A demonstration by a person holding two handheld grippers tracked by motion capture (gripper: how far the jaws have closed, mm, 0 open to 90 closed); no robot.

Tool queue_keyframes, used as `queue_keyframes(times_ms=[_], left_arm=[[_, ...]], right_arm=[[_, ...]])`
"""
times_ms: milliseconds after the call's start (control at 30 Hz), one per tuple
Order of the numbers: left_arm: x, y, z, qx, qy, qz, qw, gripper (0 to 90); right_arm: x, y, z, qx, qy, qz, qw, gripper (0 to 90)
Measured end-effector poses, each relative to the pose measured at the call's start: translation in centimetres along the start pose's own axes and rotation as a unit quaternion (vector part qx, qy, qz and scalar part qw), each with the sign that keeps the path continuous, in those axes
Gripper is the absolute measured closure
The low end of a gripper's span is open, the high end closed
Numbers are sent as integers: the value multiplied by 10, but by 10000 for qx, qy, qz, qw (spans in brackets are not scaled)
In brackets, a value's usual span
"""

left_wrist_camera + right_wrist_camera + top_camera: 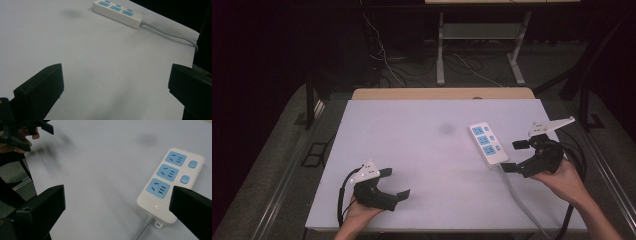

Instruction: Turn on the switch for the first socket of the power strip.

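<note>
White tabletop (427,150) in a dark room, a power strip (488,143) lying at its right side.

High view: the white strip has three blue sockets, its grey cable (522,202) running to the near edge; the right tool (516,156) sits just beside it, jaws wide, empty; the left tool (394,183) is well apart, also spread and empty. Left gripper view: the strip (117,13) lies far off. Right gripper view: the strip (170,185) shows blue switches beside its sockets.

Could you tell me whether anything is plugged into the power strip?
Empty: all three blue sockets of the power strip show bare slots, with no plug in any.
</note>
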State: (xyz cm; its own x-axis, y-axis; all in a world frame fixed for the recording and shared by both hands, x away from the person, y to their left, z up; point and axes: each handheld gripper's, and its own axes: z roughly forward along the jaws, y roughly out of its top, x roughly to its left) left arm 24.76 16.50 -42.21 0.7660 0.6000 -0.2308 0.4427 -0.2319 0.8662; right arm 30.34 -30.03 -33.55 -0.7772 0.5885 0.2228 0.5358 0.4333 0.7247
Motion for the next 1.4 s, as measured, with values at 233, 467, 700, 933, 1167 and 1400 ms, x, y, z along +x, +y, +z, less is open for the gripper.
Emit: queue_keyframes(times_ms=[233, 467, 700, 933, 1167, 1400], left_arm=[[0, 0, 0, -6, -4, -11, 10000, 0], [0, 0, 0, -13, -17, -26, 10000, 0], [0, -1, 0, -16, -17, -33, 10000, 0], [1, -1, 0, -12, -22, -43, 10000, 0], [1, -1, 1, 3, -26, -35, 10000, 0], [1, -1, 1, 10, -30, -31, 10000, 0]], right_arm=[[-7, 11, -5, 34, -101, -50, 9999, 0], [-16, 20, -1, 192, -165, -83, 9996, 0], [-28, 27, 10, 391, -179, -72, 9990, 0], [-35, 31, 17, 440, -161, -23, 9989, 0], [-43, 31, 23, 478, -151, -6, 9987, 0], [-52, 31, 28, 443, -181, 49, 9988, 0]])
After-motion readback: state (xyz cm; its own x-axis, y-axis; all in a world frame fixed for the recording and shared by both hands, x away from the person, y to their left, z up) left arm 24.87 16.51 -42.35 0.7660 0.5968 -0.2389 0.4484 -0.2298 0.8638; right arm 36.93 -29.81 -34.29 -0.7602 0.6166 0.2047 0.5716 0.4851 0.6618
